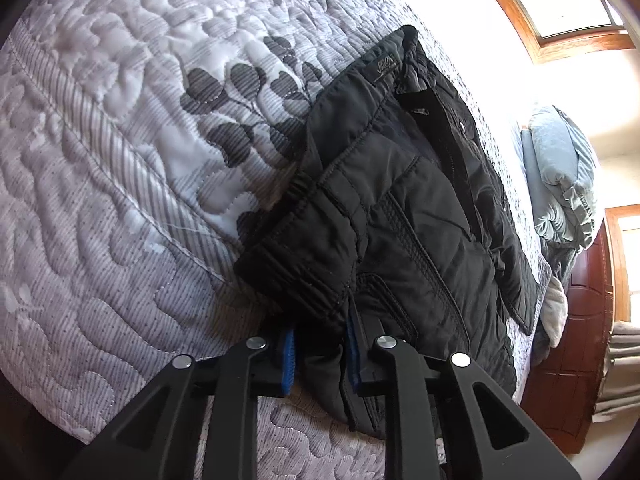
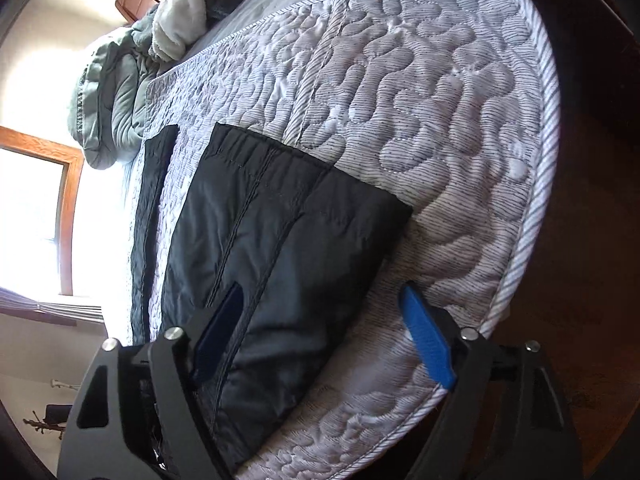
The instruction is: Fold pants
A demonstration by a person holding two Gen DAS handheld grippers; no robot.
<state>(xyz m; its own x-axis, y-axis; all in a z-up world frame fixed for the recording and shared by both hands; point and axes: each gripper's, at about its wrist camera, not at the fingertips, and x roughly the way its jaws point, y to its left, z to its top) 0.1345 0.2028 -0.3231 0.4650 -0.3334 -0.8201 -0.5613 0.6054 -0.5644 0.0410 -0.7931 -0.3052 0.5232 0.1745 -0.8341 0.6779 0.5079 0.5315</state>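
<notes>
1. The bed, covered by a grey-and-white quilted spread, carries everything. A bunched pale green comforter lies at its far end, by the windows.

2. The black pants lie spread on the quilt. In the left wrist view the waistband end with its label patch points away, and a folded-over, cuffed portion sits nearer the camera. In the right wrist view a flat black panel of the same garment runs from the camera out across the quilt, with a second narrow strip of dark cloth beside it.

3. The left gripper has its fingers drawn narrow, and a fold of the pants' cloth is pinched between the blue pads.

4. The right gripper stands fairly wide with nothing clamped. One of its fingers is over bare quilt just off the fabric's edge; the other appears to rest on or just above the black panel, though the dark-on-dark view makes contact hard to judge.

5. Judged from this, the step in hand is taking hold for a fold: one side is secured, the other not yet. The next move calls for the right fingers to straddle the panel's edge and pinch it. Both hands can then lift together and carry the cloth over evenly, without dragging the quilt.
</notes>
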